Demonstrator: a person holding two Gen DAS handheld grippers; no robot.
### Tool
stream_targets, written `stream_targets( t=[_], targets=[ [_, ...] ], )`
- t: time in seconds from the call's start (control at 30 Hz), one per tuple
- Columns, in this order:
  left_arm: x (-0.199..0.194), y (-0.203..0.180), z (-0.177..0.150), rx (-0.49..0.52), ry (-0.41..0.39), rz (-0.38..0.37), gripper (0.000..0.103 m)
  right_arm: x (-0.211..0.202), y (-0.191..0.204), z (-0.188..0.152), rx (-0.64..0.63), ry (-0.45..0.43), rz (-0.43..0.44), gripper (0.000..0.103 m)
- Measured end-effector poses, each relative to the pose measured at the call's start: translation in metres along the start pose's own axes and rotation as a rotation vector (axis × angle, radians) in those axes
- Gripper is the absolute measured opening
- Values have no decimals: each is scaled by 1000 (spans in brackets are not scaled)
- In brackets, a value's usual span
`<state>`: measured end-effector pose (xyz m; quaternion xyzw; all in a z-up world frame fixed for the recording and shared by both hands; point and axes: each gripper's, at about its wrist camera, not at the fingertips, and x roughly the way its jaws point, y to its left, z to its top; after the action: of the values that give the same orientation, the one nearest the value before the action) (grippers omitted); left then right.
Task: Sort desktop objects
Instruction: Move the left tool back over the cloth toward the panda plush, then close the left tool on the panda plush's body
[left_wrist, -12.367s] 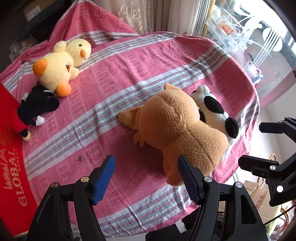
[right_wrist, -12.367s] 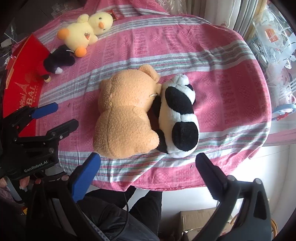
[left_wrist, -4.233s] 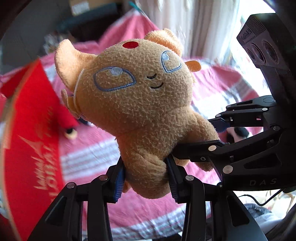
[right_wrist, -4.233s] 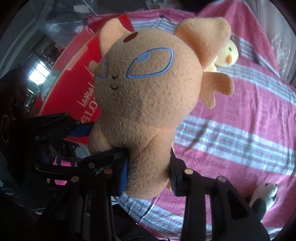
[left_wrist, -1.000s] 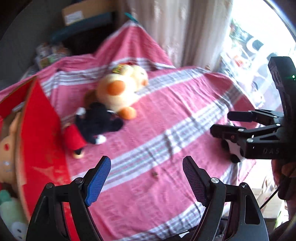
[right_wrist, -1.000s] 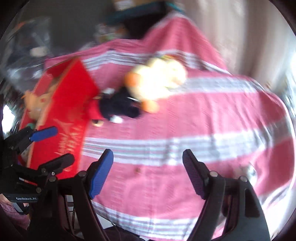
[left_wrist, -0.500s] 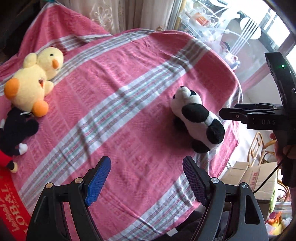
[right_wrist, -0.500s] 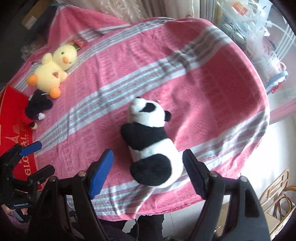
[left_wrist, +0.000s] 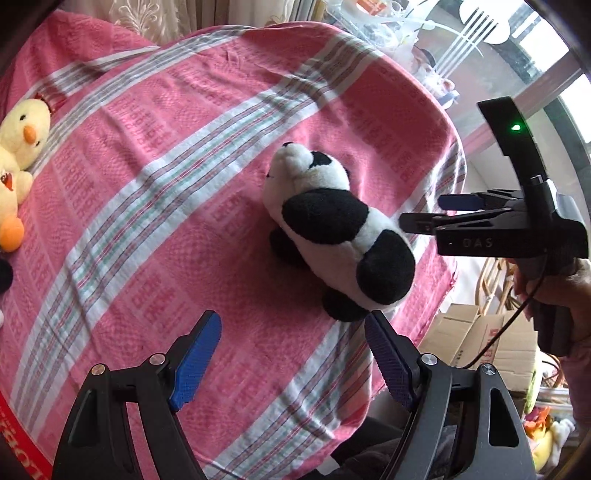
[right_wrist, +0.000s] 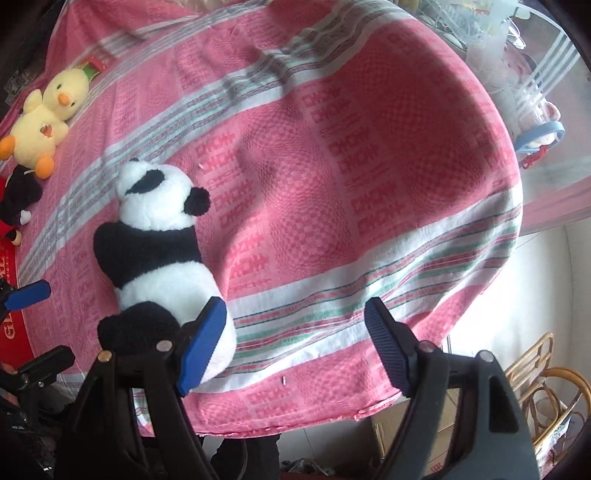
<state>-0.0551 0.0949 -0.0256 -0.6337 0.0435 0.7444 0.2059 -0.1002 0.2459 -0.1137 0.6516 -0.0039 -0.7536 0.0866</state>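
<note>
The tabletop (left_wrist: 155, 206) is viewed steeply from above, close, by both wrist cameras; the panda plush (left_wrist: 332, 236) is shared.

Left hand-held gripper (left_wrist: 291, 356) and right hand-held gripper (right_wrist: 295, 345), both wide apart, empty

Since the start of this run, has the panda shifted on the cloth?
Cannot tell. The panda lies near the cloth's near edge, as at the start, but the camera has moved and the orange toy beside it is gone.
</note>
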Motion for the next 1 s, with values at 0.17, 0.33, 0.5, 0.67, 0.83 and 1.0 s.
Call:
stream_targets(
  t=[0.17,0.33,0.5,0.67,0.83,1.0],
  targets=[
    [3,-9,3,36,-5,-5,81,15,12,1,-55,54,18,77],
    [2,13,-6,-5,-6,22,81,5,35,-1,-96,63,69,77],
    [-7,53,-24,-101,-15,44,81,-7,65,0,-133,56,149,77],
    [-21,83,-45,-165,-38,63,81,-19,98,9,-144,26,305,78],
    [-38,97,-63,-200,-67,59,81,-11,139,19,-168,55,385,77],
    [-42,89,-65,-200,-80,18,81,-11,171,23,-203,64,402,79]
  ],
)
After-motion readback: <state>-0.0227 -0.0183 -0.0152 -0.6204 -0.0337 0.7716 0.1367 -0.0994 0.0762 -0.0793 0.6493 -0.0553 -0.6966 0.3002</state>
